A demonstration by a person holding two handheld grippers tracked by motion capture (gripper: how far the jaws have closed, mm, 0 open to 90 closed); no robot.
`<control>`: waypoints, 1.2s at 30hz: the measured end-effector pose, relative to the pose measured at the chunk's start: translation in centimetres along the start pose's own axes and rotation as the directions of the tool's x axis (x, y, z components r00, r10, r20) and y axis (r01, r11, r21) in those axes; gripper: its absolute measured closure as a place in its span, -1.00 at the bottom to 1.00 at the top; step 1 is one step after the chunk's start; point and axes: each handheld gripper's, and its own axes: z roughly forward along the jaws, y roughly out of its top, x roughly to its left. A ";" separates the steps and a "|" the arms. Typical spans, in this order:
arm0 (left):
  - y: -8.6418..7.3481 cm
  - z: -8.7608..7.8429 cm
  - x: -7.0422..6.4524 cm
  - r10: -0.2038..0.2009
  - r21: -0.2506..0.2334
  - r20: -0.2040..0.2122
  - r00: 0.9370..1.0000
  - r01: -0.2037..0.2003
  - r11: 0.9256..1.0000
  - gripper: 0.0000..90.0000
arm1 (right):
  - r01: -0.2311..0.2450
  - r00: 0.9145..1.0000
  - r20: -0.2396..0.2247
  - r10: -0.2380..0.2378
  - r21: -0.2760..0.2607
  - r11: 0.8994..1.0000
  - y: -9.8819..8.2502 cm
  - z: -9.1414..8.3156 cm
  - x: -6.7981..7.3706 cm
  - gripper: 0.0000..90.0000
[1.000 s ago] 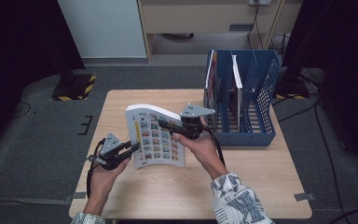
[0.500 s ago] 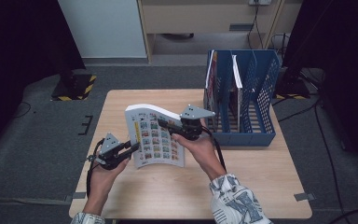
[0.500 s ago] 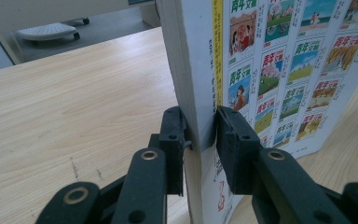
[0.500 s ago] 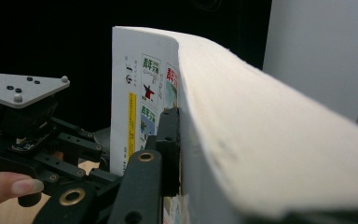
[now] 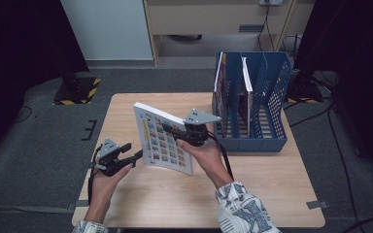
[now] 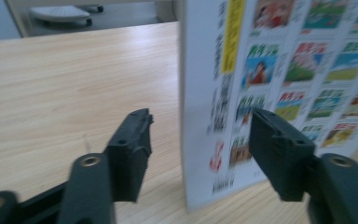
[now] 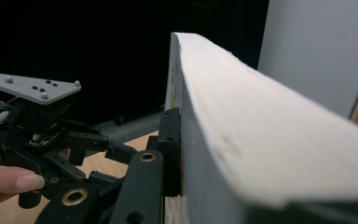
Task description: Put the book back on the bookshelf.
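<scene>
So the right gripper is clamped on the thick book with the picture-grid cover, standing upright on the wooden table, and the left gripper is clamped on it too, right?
Not quite. In the left gripper view the left gripper has just been opening: its jaws straddle the thick picture-grid book's edge without pressing it. The right gripper does clamp the book upright on the wooden table.

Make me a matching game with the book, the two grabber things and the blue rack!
Things:
1. book
2. left gripper
3. right gripper
4. blue file rack

States:
A. jaws just opened, apart beside the book's lower corner
B. standing on its lower edge on the table
C. clamped on the book
D. at the table's far right, books inside

Pairs: 1-B, 2-A, 3-C, 4-D
</scene>
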 end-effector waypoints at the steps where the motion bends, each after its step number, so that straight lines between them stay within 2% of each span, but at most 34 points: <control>1: -0.1 0.0 0.2 -0.007 0.010 -0.003 1.000 0.007 1.000 -0.35 | 0.004 1.000 0.010 -0.004 -0.004 1.000 0.1 -0.1 -0.1 0.64; 4: -0.6 0.2 1.0 -0.007 0.050 -0.043 0.999 0.009 0.999 -0.45 | 0.006 1.000 0.030 -0.006 -0.005 1.000 0.6 -0.3 -0.4 0.64; 7: -1.3 0.9 1.7 -0.036 0.117 -0.020 0.999 0.038 0.992 -0.58 | 0.011 0.999 0.045 -0.011 -0.001 1.000 0.9 -0.5 -0.5 0.64; 8: -1.5 1.1 1.9 -0.041 0.137 -0.031 0.999 0.045 0.990 -0.60 | 0.014 0.999 0.050 -0.014 -0.001 1.000 0.9 -0.6 -0.6 0.64; 10: -1.7 1.2 2.2 -0.047 0.151 -0.051 0.998 0.054 0.987 -0.64 | 0.025 0.998 0.064 -0.025 0.000 1.000 1.0 -0.8 -0.6 0.64; 12: -1.9 1.4 2.4 -0.052 0.160 -0.047 0.998 0.059 0.985 -0.68 | 0.024 0.997 0.072 -0.024 0.004 1.000 1.2 -1.0 -0.7 0.64; 14: -2.2 1.7 2.4 -0.045 0.183 -0.041 0.998 0.052 0.982 -0.70 | 0.023 0.997 0.078 -0.023 0.004 1.000 1.3 -1.2 -0.8 0.64; 18: -2.6 2.2 2.3 -0.018 0.235 -0.056 0.998 0.030 0.972 -0.74 | 0.024 0.996 0.086 -0.024 0.001 1.000 1.5 -1.7 -1.1 0.64; 24: -3.2 3.1 2.2 -0.009 0.284 -0.064 0.998 0.027 0.959 -0.80 | 0.026 0.995 0.097 -0.026 0.009 1.000 1.6 -2.3 -1.2 0.64; 30: -3.4 3.3 2.2 0.018 0.305 -0.070 0.997 0.004 0.952 -0.80 | 0.008 0.995 0.101 -0.010 0.013 1.000 1.8 -2.6 -1.5 0.64; 36: -3.6 3.4 2.2 0.011 0.316 -0.074 0.997 0.013 0.949 -0.81 | 0.007 0.993 0.114 -0.009 0.014 1.000 1.8 -2.9 -1.6 0.64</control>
